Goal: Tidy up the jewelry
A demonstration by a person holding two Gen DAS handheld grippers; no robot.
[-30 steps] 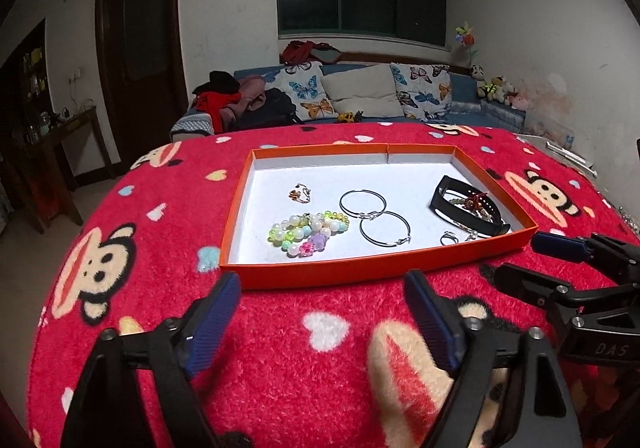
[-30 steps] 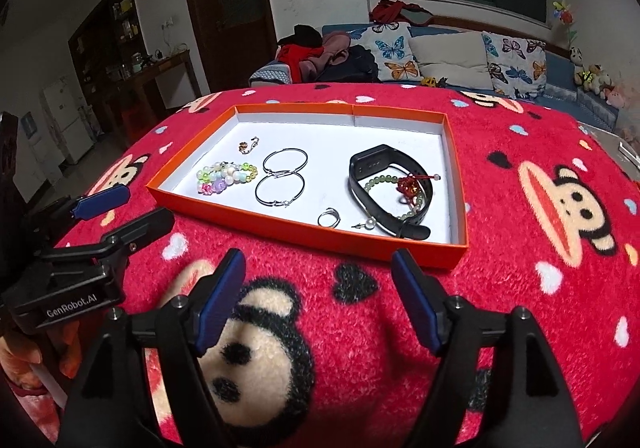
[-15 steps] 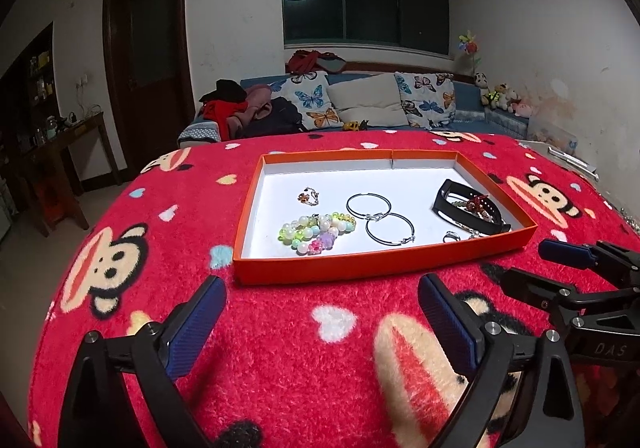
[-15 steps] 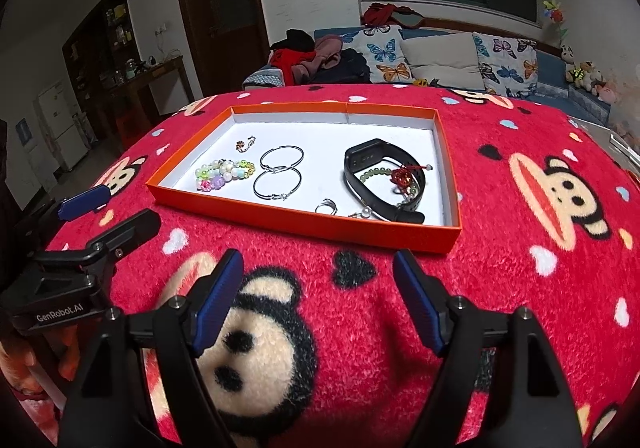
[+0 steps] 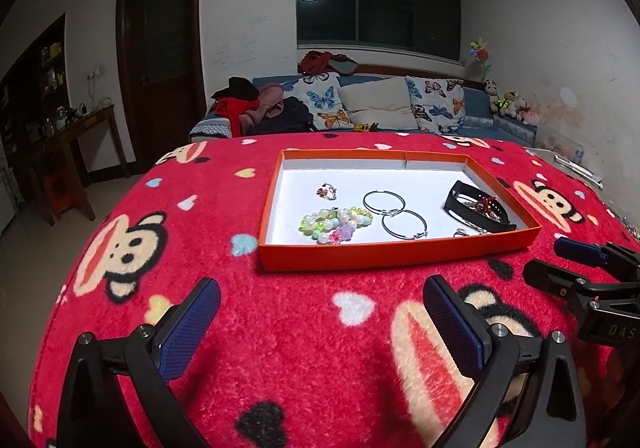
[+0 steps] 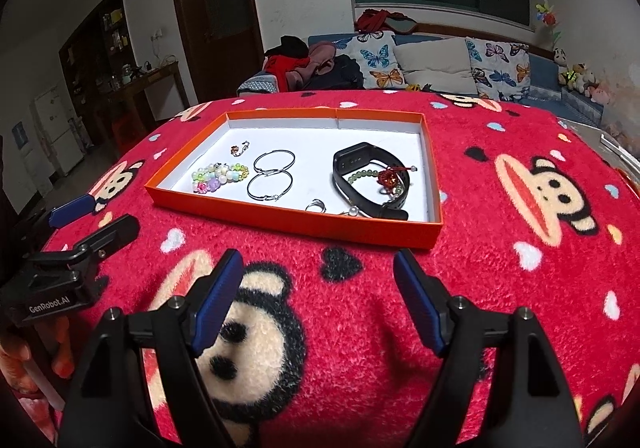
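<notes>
1. Both grippers have been drawn back from the orange tray (image 5: 396, 254) since a second ago, so it now sits further off in both views; the jewelry in it lies unchanged.
2. Left gripper (image 5: 320, 312) and right gripper (image 6: 318, 288) are held wide apart and empty above the red blanket (image 6: 520, 288) covering the surface.
3. A tangle is risked at the tray's right end: the green bead bracelet (image 6: 362, 175) and its red charm (image 6: 389, 179) lie inside the loop of the black watch band (image 6: 370, 183), so both could be lifted together.
4. The two hoop earrings (image 5: 394, 213) lie touching, so one may be dragged by the other.
5. The small ring (image 6: 316, 205) and the pearl piece (image 6: 352, 211) sit close to the near wall, where wide pads could be blocked or the light tray shoved.
6. The pastel bead bracelet (image 5: 336, 221) and the small charm (image 5: 326, 191) could slip from the pads and be lost in the fuzzy pile.
</notes>
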